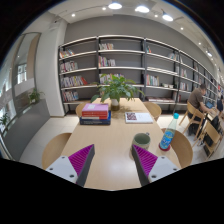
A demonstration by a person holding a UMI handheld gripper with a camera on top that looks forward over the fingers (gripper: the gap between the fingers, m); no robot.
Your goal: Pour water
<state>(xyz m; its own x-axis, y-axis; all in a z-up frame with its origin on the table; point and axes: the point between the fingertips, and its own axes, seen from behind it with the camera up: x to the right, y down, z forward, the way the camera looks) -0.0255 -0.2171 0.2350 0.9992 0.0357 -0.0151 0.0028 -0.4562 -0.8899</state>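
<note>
the book (139, 117) cover is too small to read. the person (199, 101) at the side is partly cut off. the bottle (167, 138) label is blurry.

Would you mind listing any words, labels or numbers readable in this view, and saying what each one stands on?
None can be read.
Bottle label: too small to read.
Stacked books beside the plant: spines too blurred.
Shelf books: too small.
Open magazine: print illegible.
The gripper is open, holding nothing.

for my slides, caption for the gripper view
Open gripper hovers over a table, cup and bottle just ahead.
</note>
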